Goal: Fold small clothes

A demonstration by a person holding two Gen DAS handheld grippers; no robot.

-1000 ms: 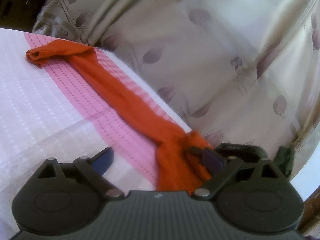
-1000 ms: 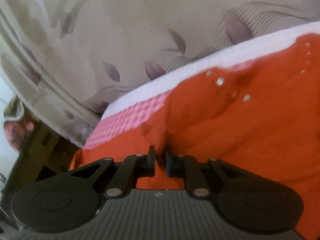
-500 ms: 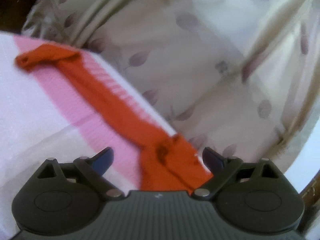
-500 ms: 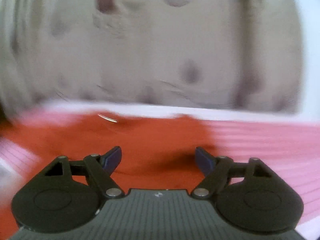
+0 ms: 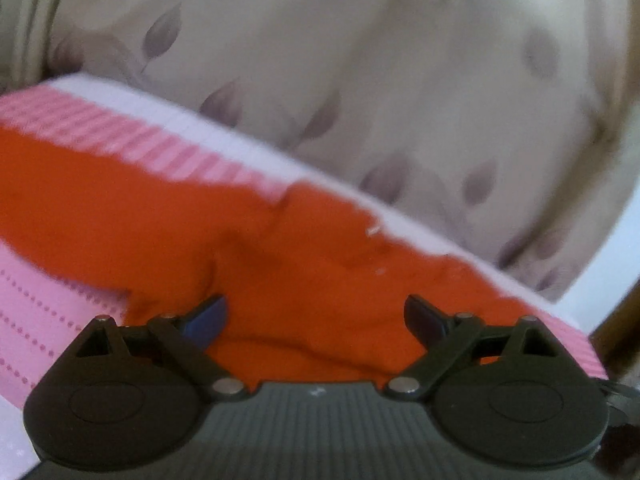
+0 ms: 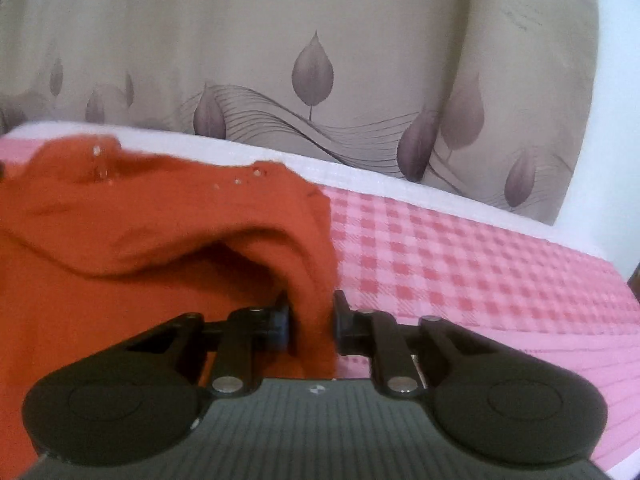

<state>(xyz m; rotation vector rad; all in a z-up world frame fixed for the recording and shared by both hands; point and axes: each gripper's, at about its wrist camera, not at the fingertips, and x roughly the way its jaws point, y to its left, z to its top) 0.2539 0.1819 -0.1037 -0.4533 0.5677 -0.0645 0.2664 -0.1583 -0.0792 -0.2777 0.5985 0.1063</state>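
Observation:
An orange garment [image 5: 280,248] with small snap buttons lies on the pink and white tablecloth [image 5: 48,320] near the far table edge. My left gripper [image 5: 316,316] is open, its jaws wide apart just above the garment's middle, holding nothing. In the right wrist view the same garment [image 6: 140,232] fills the left side. My right gripper [image 6: 311,316] is shut on the garment's right edge, and a fold of orange cloth bunches up between the fingers.
A beige curtain with grey leaf print [image 6: 312,64] hangs right behind the table's far edge [image 6: 400,184]. Pink checked cloth [image 6: 480,272] lies to the right of the garment. A dark wooden piece [image 5: 616,320] shows at the far right.
My left gripper swung right from the sleeve to over the garment's body, still open. My right gripper was open half a second ago and has closed on the garment's right edge.

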